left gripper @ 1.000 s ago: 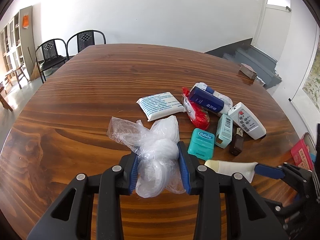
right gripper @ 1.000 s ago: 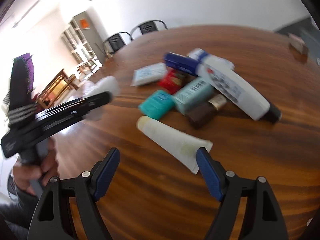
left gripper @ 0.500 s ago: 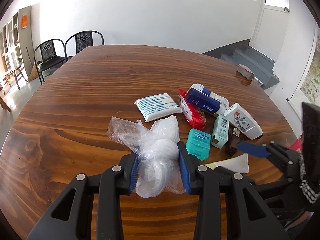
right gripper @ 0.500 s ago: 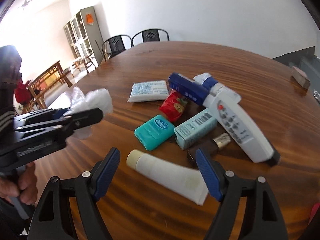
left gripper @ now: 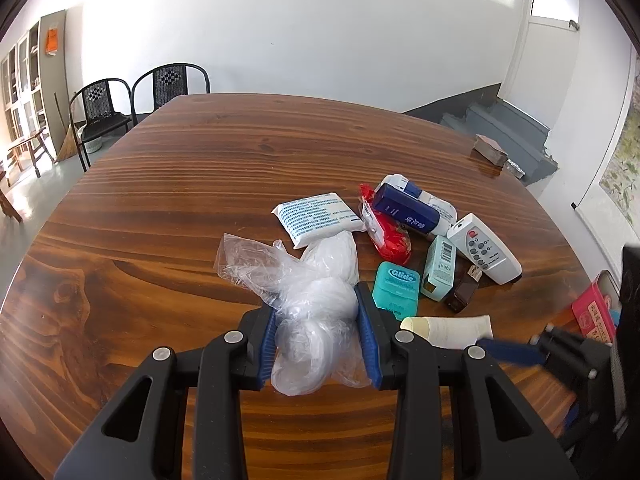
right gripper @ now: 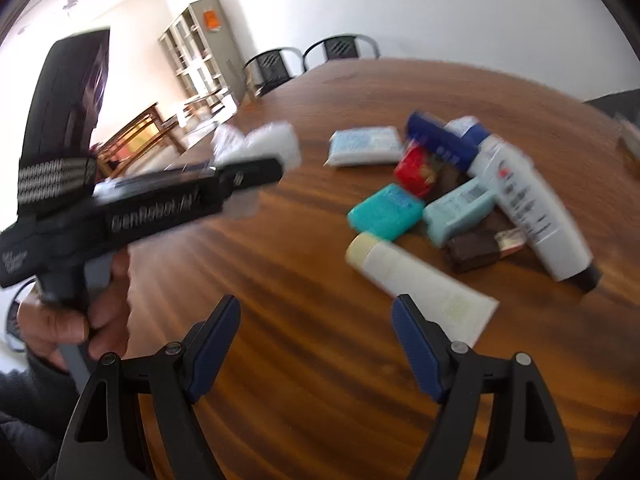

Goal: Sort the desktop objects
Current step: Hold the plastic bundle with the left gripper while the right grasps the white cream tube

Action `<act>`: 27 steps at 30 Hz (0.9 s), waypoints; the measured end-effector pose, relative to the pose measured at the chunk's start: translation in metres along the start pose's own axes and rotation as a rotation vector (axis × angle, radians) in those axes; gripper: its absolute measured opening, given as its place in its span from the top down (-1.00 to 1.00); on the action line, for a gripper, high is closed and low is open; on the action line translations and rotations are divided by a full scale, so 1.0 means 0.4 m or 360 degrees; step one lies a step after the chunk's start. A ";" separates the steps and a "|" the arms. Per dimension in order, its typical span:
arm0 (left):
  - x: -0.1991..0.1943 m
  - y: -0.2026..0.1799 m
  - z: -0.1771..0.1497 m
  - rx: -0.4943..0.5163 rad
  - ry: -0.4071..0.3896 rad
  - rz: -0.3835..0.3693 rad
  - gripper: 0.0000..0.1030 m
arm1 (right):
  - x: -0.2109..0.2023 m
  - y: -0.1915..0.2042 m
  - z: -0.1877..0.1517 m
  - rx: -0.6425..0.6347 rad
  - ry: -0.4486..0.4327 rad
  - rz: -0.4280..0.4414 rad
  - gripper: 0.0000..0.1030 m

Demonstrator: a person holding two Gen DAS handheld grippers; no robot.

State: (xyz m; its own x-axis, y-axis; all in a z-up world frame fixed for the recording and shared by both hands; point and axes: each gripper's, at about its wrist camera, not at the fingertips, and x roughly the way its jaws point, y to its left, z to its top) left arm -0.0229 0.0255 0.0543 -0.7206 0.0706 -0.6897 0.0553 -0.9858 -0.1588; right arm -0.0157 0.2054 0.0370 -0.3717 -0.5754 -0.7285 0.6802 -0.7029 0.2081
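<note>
My left gripper point(left gripper: 316, 320) is shut on a crumpled clear plastic bag point(left gripper: 312, 280) with white contents, held just above the wooden table point(left gripper: 180, 184). To its right lies a pile: a white tissue pack point(left gripper: 318, 220), red packet point(left gripper: 390, 236), dark blue box point(left gripper: 406, 208), white remote point(left gripper: 484, 248), teal floss case point(left gripper: 396, 286), pale teal box point(left gripper: 440, 268), small brown bottle point(left gripper: 464, 290) and cream tube point(left gripper: 448, 328). My right gripper point(right gripper: 316, 344) is open and holds nothing; the cream tube point(right gripper: 420, 280) lies just ahead of its right finger. A hand point(right gripper: 80, 320) holds the left gripper point(right gripper: 160, 204).
A red tin point(left gripper: 592, 316) sits at the table's right edge and a brown block point(left gripper: 490, 150) at the far right. Two black chairs point(left gripper: 172, 84) stand behind the table. Bare wood stretches to the left and far side.
The left gripper has stayed still with the bag. The right gripper has shifted and rolled, so the cream tube now sits up and to the right of its jaws.
</note>
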 end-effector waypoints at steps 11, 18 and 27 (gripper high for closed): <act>0.014 -0.001 -0.006 0.0010 0.0021 0.0021 0.25 | 0.095 -0.090 0.067 0.0029 0.0102 0.0040 -0.58; 0.009 0.001 -0.003 0.0012 0.0018 0.0012 0.25 | 0.090 -0.057 0.030 -0.0087 0.0229 -0.0094 -0.34; 0.000 -0.013 -0.007 0.0038 0.0012 -0.0003 0.25 | 0.108 0.022 0.012 -0.0242 0.0195 -0.0291 0.30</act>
State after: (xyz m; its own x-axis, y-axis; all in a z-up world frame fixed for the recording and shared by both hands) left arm -0.0213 0.0312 0.0532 -0.7156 0.0738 -0.6946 0.0372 -0.9890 -0.1433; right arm -0.0289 0.1724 0.0105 -0.4244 -0.3831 -0.8205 0.6991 -0.7145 -0.0280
